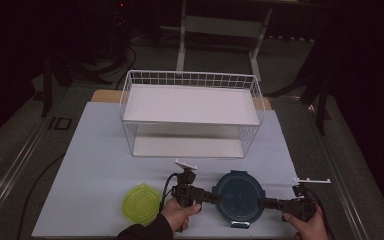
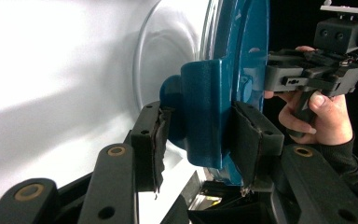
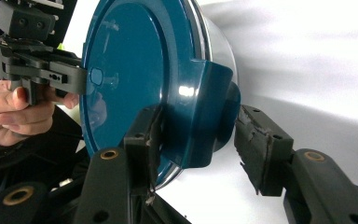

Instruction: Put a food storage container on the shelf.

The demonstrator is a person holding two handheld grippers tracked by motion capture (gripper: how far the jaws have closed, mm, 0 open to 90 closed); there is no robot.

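Blue lid's [image 1: 239,198] container hidden beneath, left gripper [image 1: 215,197] clamping clip, right gripper [image 1: 262,203] contact unclear

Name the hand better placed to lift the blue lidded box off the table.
Left, most likely. The left tongs close on the side clip of the blue box, both pads against it. The right tongs straddle the opposite clip, but one pad stands clear, so that grip isn't made.

My work surface is a table [image 1: 100,95] covered by a pale sheet [image 1: 95,150]. Directly on the sheet: a white wire rack [image 1: 190,112] at the far middle, a yellow-green lid [image 1: 141,204] near left, and a round blue-lidded container [image 1: 239,196] near right.
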